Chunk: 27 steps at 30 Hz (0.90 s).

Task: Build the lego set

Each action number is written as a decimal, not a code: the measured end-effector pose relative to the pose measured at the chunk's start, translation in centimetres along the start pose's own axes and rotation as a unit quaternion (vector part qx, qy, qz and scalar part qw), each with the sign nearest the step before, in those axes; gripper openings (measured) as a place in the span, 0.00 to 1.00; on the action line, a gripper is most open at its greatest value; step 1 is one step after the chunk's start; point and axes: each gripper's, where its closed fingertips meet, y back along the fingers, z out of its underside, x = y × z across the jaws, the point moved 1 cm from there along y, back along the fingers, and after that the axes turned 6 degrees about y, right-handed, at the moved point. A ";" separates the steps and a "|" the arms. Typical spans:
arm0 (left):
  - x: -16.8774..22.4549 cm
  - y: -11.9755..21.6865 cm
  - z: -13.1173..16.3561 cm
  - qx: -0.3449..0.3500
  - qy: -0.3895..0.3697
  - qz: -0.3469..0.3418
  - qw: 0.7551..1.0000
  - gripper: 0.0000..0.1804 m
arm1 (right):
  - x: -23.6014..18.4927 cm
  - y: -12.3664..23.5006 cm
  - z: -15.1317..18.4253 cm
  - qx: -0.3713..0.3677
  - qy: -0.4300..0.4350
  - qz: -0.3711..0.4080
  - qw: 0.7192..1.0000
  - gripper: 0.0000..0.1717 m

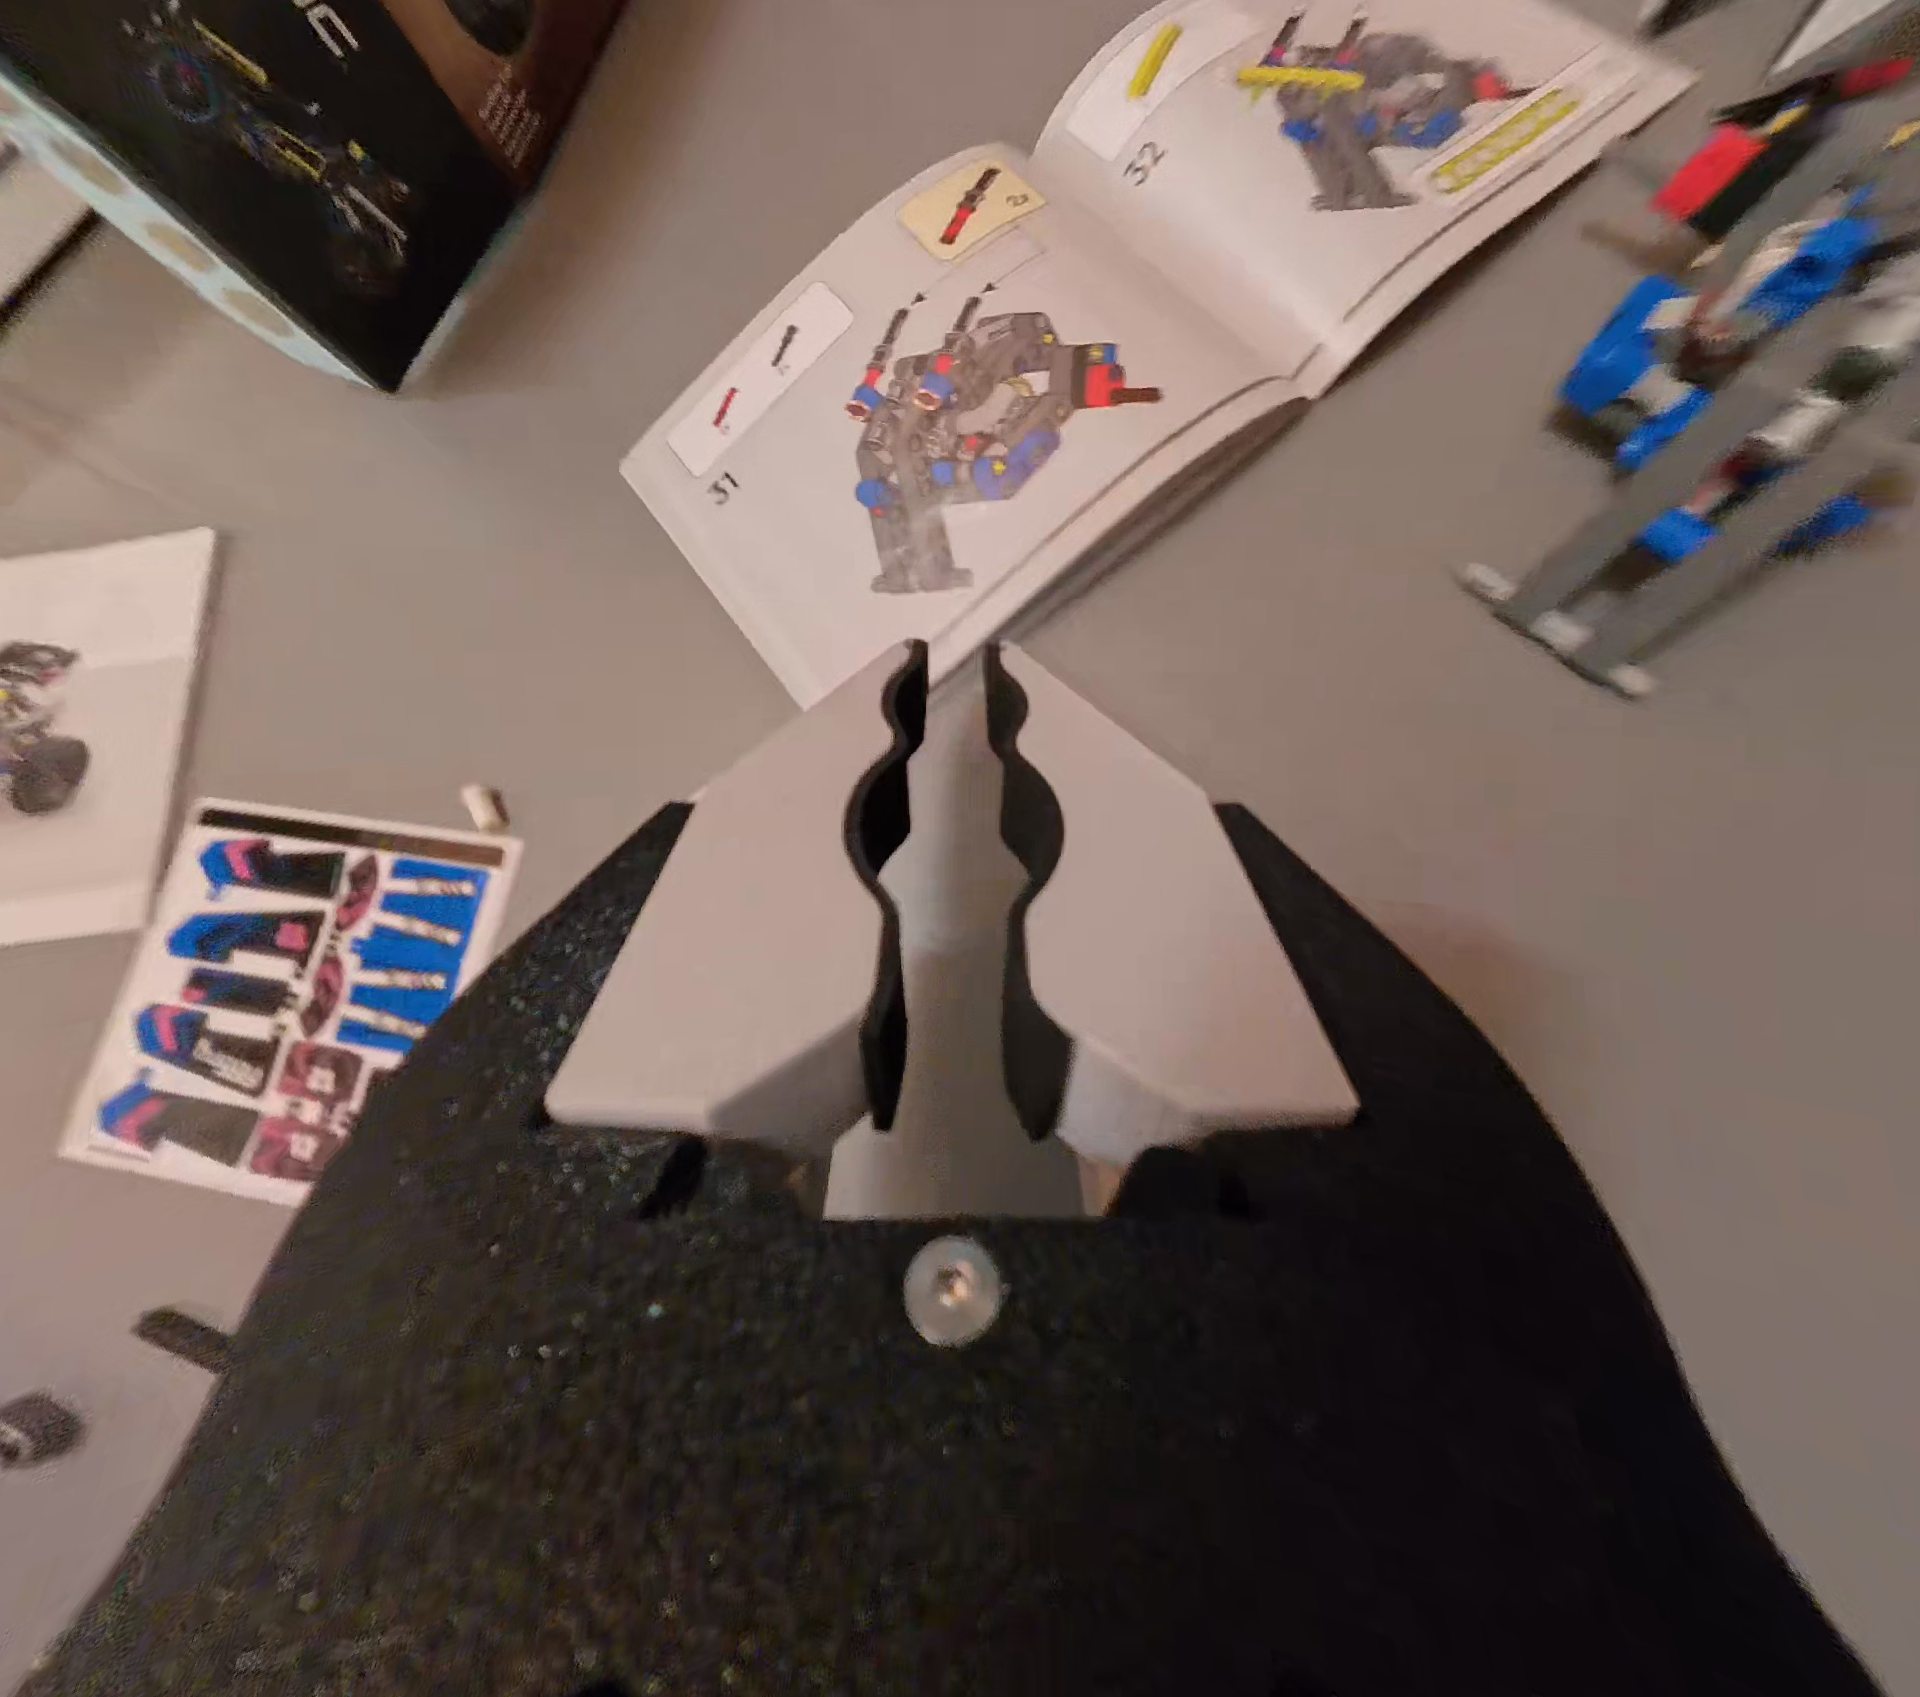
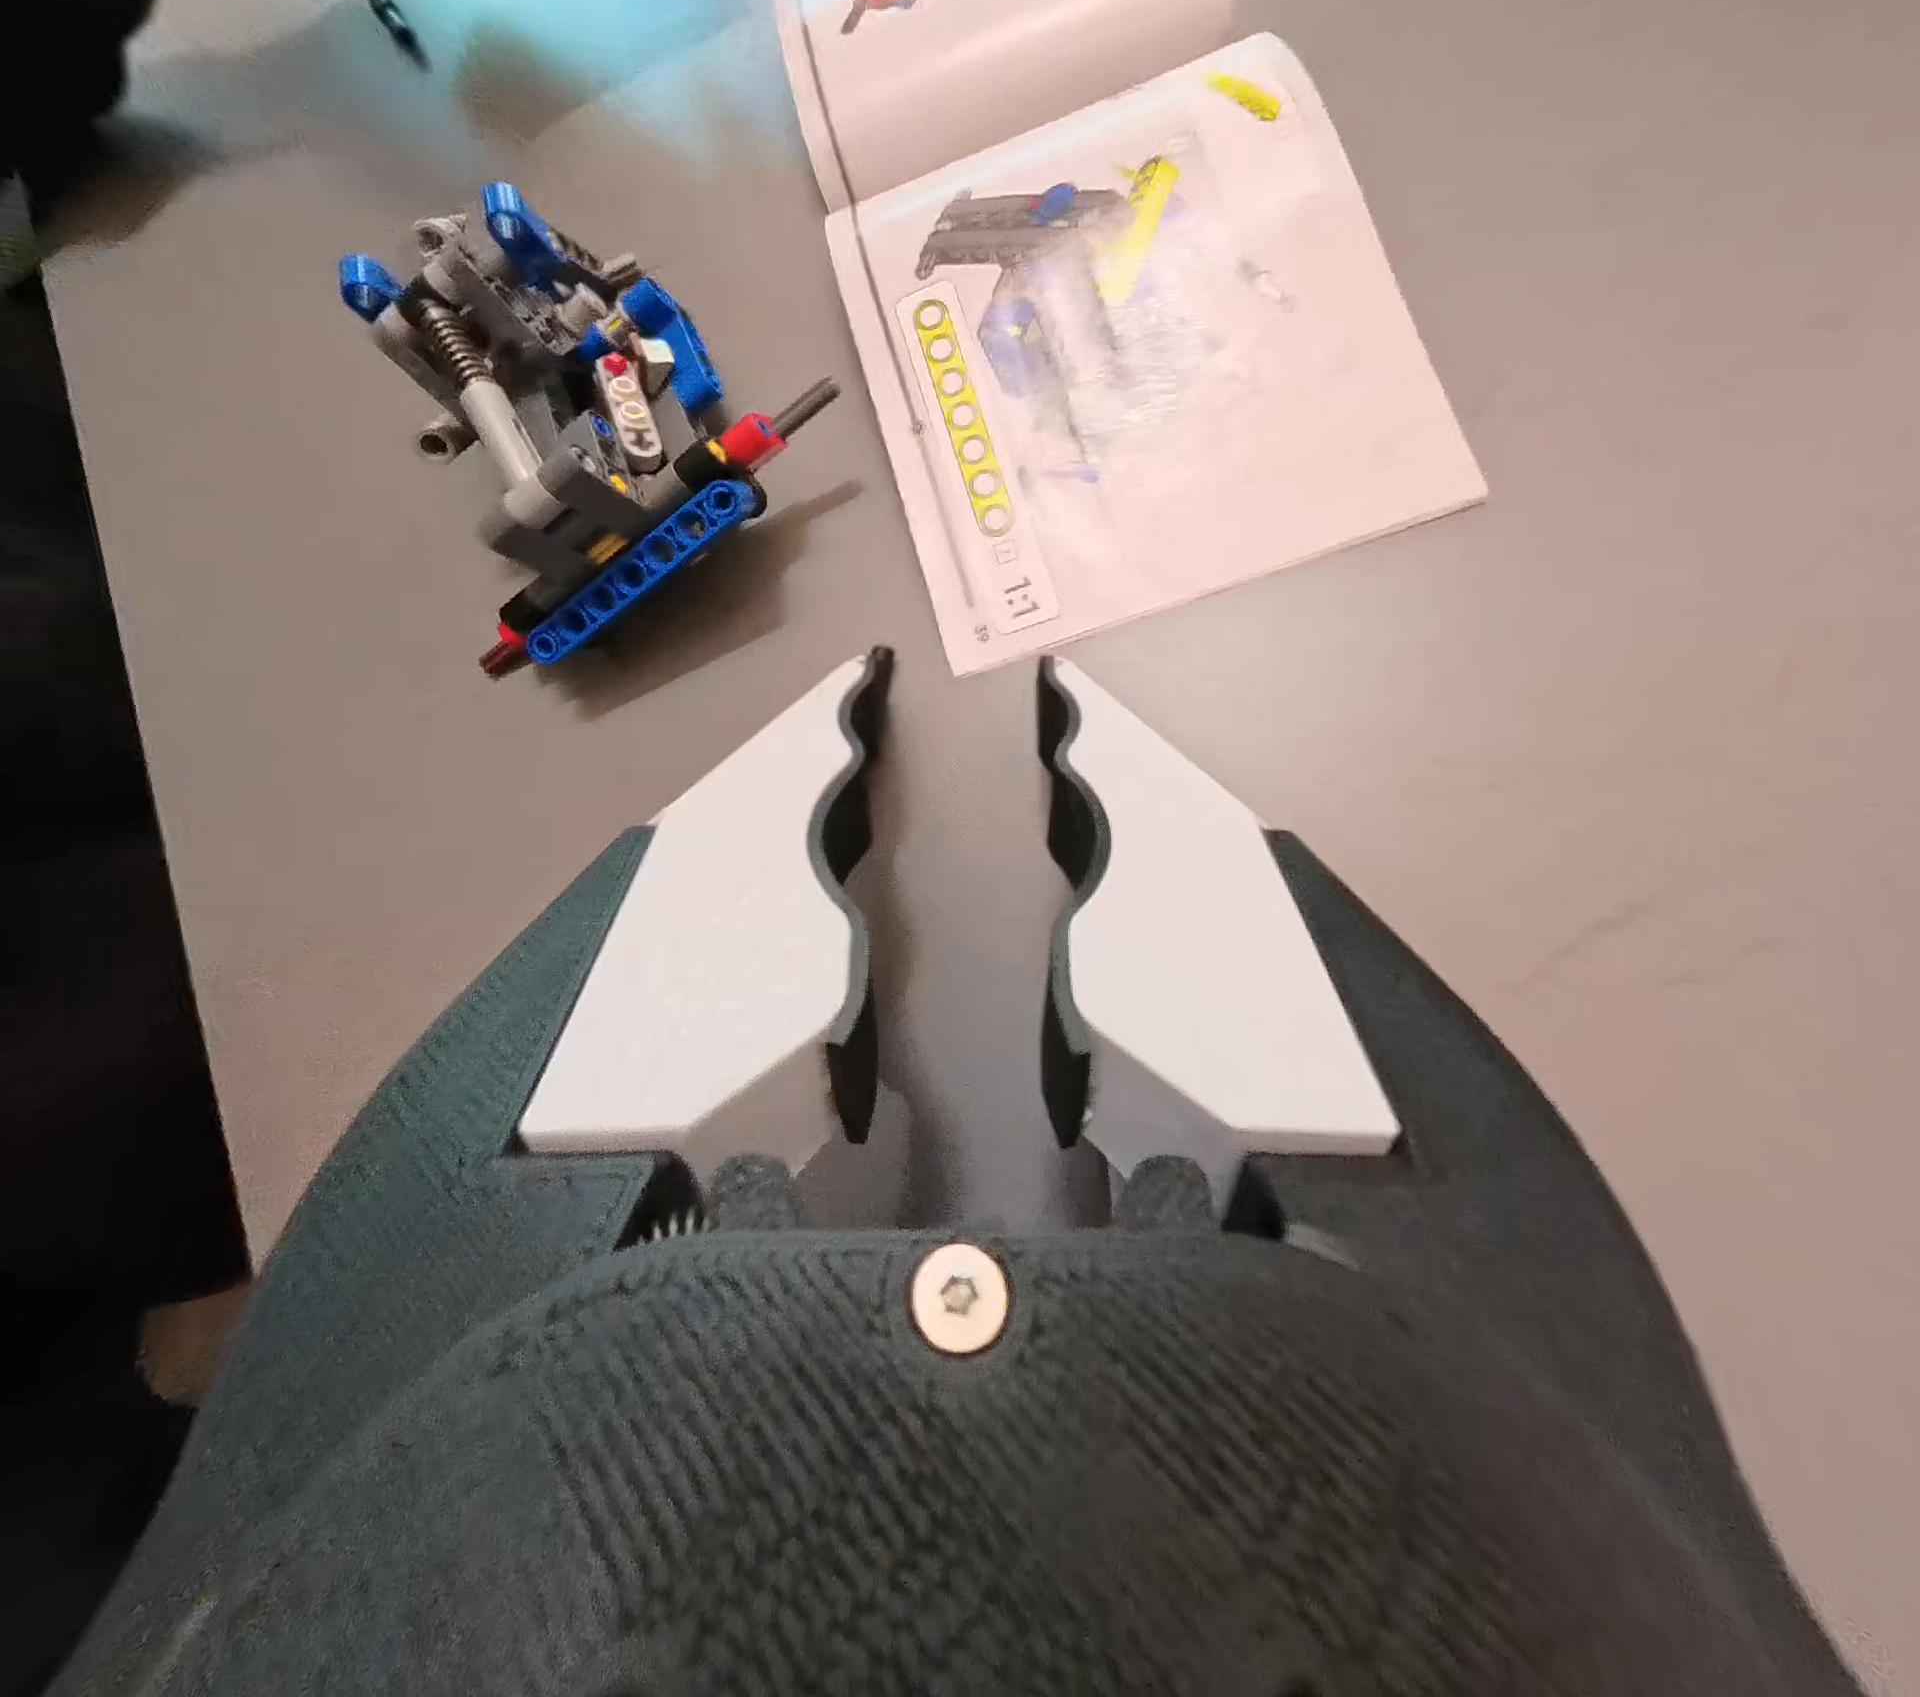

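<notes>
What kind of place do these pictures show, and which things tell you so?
Probably a hobby or work table for building a brick model kit: an open instruction booklet, a half-built blue and grey model and a sticker sheet lie on it.

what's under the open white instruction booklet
The open white instruction booklet lies flat on the grey table; only tabletop shows around it. Anything beneath its pages is covered.

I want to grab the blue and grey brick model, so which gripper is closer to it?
Likely right. The right gripper hovers open just beside the brick model; the left gripper sits at the instruction booklet's corner, the model farther off.
</notes>
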 end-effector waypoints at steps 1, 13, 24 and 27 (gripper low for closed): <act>0.5 0.8 0.2 0.002 0.004 0.013 1.000 0.05 | -0.1 -0.1 -0.1 -0.002 0.009 0.006 1.000 0.20; 3.0 12.4 6.4 0.027 0.046 -0.034 0.998 0.11 | -0.7 8.6 0.4 0.082 0.072 0.268 0.957 0.24; 3.6 2.7 0.1 0.040 -0.007 -0.101 0.994 0.26 | 4.1 6.5 -5.3 0.188 0.244 0.402 0.862 0.35; 5.8 2.9 4.3 0.012 -0.054 -0.171 0.984 0.22 | 4.6 8.5 -5.0 0.203 0.251 0.459 0.828 0.35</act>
